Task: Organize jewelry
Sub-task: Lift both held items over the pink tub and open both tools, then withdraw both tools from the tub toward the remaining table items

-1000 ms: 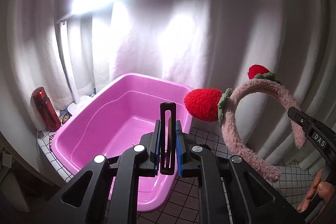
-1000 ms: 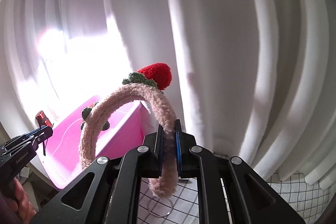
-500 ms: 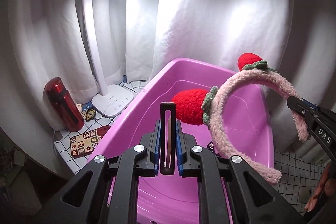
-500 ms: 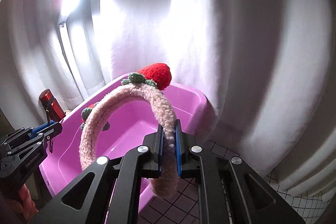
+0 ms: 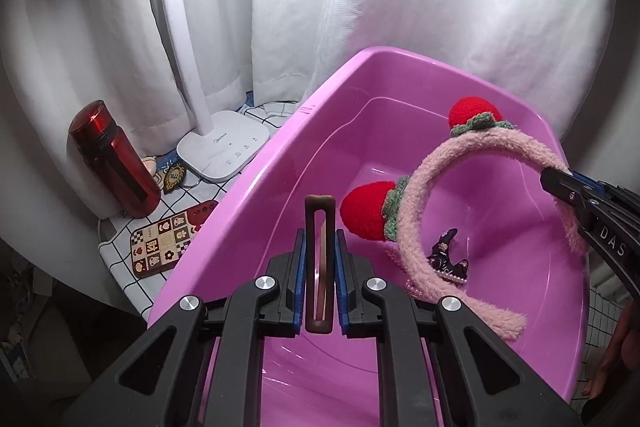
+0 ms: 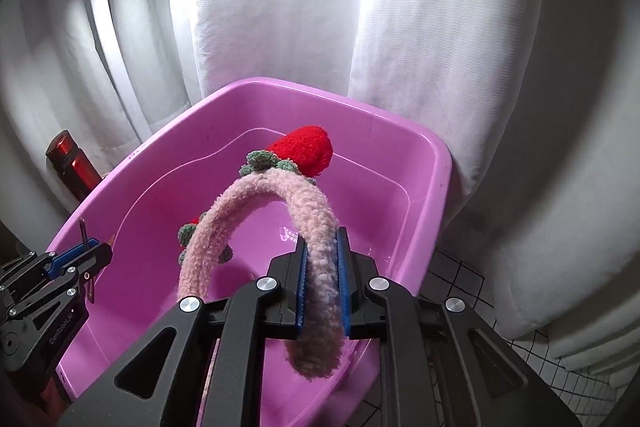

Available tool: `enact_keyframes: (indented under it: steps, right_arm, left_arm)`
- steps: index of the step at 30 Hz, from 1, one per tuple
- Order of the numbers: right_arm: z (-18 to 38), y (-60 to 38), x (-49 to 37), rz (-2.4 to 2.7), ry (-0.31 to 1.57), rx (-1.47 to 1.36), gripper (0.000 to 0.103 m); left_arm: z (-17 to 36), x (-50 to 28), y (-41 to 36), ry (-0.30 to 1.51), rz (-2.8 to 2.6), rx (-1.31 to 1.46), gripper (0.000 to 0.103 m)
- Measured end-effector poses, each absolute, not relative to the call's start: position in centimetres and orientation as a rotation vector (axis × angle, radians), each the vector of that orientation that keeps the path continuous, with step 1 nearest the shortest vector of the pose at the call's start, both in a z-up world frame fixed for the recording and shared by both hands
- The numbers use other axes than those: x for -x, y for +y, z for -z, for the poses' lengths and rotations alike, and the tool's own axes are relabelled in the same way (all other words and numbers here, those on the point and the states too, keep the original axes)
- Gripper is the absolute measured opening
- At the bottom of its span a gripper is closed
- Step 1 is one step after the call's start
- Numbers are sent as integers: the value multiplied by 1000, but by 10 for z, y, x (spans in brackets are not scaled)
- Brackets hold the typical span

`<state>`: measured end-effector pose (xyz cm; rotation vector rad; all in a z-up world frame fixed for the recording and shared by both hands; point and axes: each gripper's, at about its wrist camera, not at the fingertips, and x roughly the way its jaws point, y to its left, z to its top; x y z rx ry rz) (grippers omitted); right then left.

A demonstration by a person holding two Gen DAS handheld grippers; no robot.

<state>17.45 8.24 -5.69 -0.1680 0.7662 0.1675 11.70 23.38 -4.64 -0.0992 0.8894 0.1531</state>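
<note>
Clamped between the blue pads of the right gripper (image 6: 322, 279): one leg of a fluffy pink headband with two red knitted strawberries (image 6: 280, 203), gripped low on the band so the arch and its bulky ornaments swing free. Held out over the glossy purple plastic tub (image 6: 436, 163), centre of the right wrist frame, apparently for a drop straight down rather than a snag on the rim. Same headband (image 5: 416, 227) in the right half of the left wrist frame, free end dangling above the tub floor, not touching it as far as can be told.

Pressed shut on a slim brown rectangular hair clip (image 5: 319, 259): the left gripper (image 5: 319, 267), lower centre of its own frame, clip upright between the pads and poised over the near wall of the tub (image 5: 248, 211). Probably kept vertical for a clean fall once the pads part.

Already lying on the tub floor, just behind the headband in the left wrist frame: a small dark bow-shaped clip (image 5: 446, 255) and a short strand of pale beads (image 5: 452, 277), partly hidden.

Off to the left of that frame, outside the tub on the checked white cloth (image 5: 120, 247): a red metallic bottle (image 5: 112, 159), a white desk lamp base (image 5: 224, 149) and a patterned phone case (image 5: 168, 239), none of them part of the sorting, by the look of it.

Judged stage: both pieces above the tub, release not yet made.
</note>
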Motion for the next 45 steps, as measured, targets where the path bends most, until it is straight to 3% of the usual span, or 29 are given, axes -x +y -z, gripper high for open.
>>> enact_keyframes:
  steps: [1, 3, 4, 5, 6, 11, 45]
  right_arm:
    - [59, 84, -176, -168, 774, 168, 16]
    - [59, 86, -177, -162, 782, 174, 43]
    - [58, 86, -178, -155, 768, 175, 49]
    - [55, 86, -176, -141, 751, 177, 58]
    - [52, 86, -174, -131, 738, 179, 61]
    - [44, 81, -169, -121, 723, 170, 61]
    - [21, 27, -61, -99, 672, 104, 61]
  left_arm:
    - [47, -118, 236, 893, -159, 101, 17]
    - [47, -118, 239, 900, -183, 99, 54]
    - [46, -116, 241, 887, -152, 120, 71]
    - [44, -114, 241, 878, -141, 130, 74]
    - [42, -112, 239, 870, -146, 123, 74]
    - [34, -105, 234, 837, -159, 88, 89]
    - [-8, -38, 193, 812, -139, 109, 90]
